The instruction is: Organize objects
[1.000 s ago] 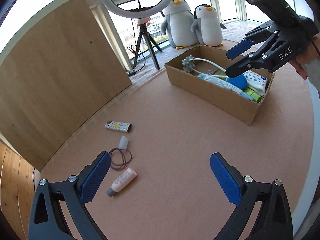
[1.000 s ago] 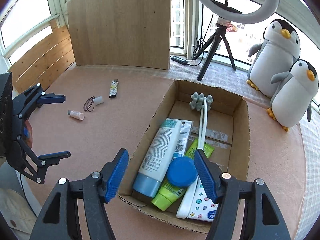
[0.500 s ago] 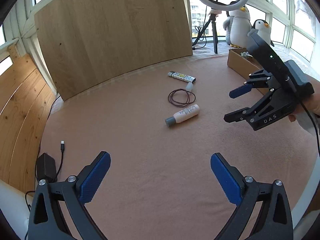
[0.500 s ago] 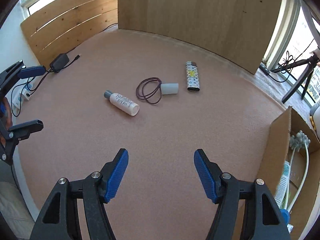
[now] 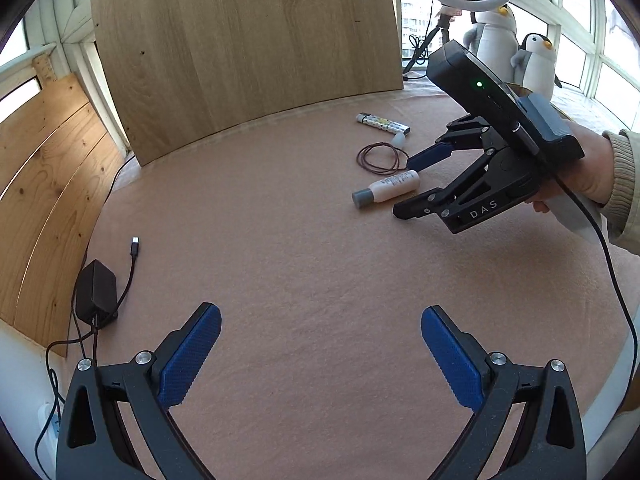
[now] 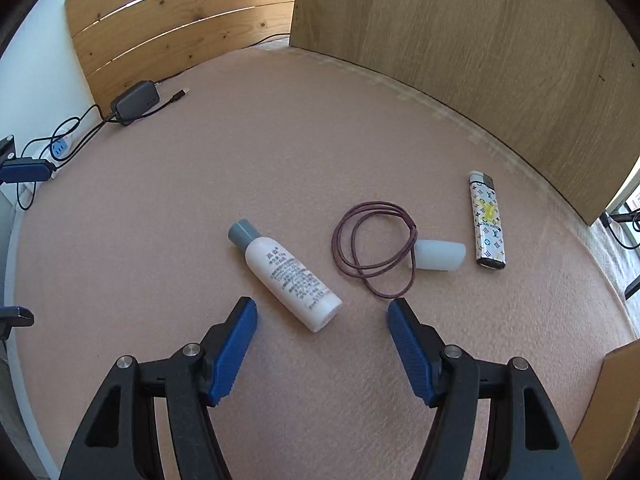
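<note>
Right gripper (image 6: 322, 320), held open and empty, is poised just short of the small white bottle (image 6: 290, 276) lying on the table (image 6: 280, 140); light, rigid, smooth and likely to roll, it is best pinched across mid-body.

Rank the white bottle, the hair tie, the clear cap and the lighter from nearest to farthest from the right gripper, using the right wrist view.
1. white bottle: just ahead of the right gripper.
2. hair tie: ahead, slightly right.
3. clear cap: right of the tie, touching it.
4. lighter: farthest right.
</note>
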Motion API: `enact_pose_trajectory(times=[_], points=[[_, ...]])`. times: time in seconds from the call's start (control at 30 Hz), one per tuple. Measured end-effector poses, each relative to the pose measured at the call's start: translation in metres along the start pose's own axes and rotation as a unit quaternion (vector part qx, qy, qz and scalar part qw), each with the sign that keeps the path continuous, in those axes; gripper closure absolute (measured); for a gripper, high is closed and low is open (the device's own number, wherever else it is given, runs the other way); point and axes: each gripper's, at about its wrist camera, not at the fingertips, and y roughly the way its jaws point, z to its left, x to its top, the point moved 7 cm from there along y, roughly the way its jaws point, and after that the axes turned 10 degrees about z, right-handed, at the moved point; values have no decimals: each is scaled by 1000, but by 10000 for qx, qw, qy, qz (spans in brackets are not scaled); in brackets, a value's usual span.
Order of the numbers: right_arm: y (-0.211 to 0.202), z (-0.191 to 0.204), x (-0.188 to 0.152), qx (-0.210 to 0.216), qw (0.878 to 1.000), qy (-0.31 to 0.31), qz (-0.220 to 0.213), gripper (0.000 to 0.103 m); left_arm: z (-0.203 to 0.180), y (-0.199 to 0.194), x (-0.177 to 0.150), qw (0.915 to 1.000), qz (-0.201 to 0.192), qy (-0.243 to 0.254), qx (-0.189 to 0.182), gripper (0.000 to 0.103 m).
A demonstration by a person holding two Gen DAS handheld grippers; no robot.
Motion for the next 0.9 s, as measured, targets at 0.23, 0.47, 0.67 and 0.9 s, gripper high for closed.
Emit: enact_pose_trajectory(times=[0.23, 0.47, 0.67, 0.9], points=[[-1, 15, -1, 118, 9999, -82, 30, 52, 7, 10, 4, 9992, 110, -326, -189, 1], [-8, 24, -12, 75, 9996, 251, -131, 69, 14, 30, 7, 9915, 516, -1046, -578, 1], [-11, 36, -17, -47, 9973, 641, -348, 85, 22, 63, 16, 9632, 1161, -2117, -1181, 1], [-19, 64, -35, -188, 9936, 1036, -417, 85, 14, 87, 32, 9326, 1669, -2864, -1431, 1]])
